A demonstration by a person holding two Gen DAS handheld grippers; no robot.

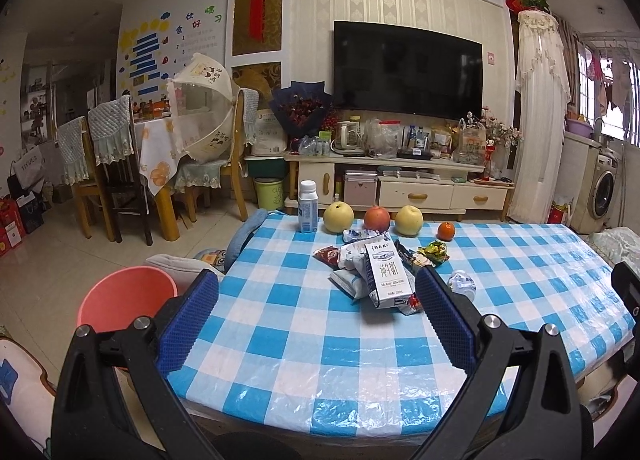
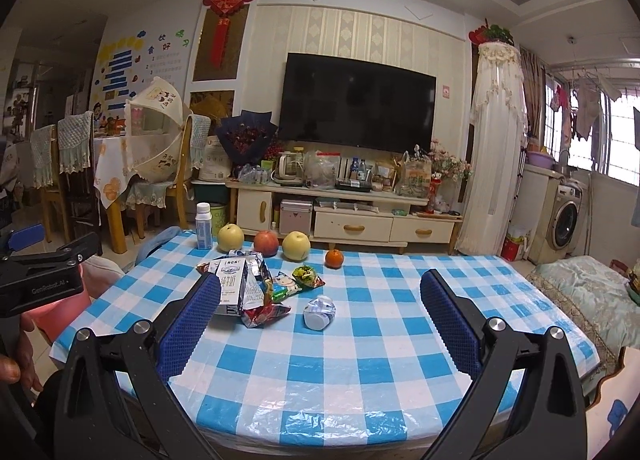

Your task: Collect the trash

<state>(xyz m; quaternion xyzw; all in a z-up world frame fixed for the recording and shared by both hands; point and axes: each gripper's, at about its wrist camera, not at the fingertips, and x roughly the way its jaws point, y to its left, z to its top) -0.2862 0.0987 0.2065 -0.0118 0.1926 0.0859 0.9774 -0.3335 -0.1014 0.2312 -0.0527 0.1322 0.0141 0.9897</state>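
Tabletop (image 1: 280, 340), blue-check cloth, carries everything; near edge lies just under both grippers, left edge drops toward a pink bin (image 1: 124, 292) on the floor beside the near left corner. Trash pile (image 1: 372, 272) sits mid-table toward the left: milk carton (image 1: 386, 274) on top of crumpled wrappers, with a green wrapper (image 2: 306, 276) at its right side and a crushed bottle (image 2: 320, 312) lying apart, further right. Fruit row (image 1: 372, 218) and an upright bottle (image 1: 308, 206) stand along the far edge, behind the pile. Left gripper (image 1: 318, 320): jaws spread wide, empty, hovering at the near edge and aimed at the carton. Right gripper (image 2: 320, 332): jaws spread wide, empty, lined up with the crushed bottle. Judgement: collection not begun; step in hand is the first reach. Next move calls for advancing over bare cloth, closing on one piece, carrying it off the left edge to the bin. Near half is open; keep clear of the fruit.
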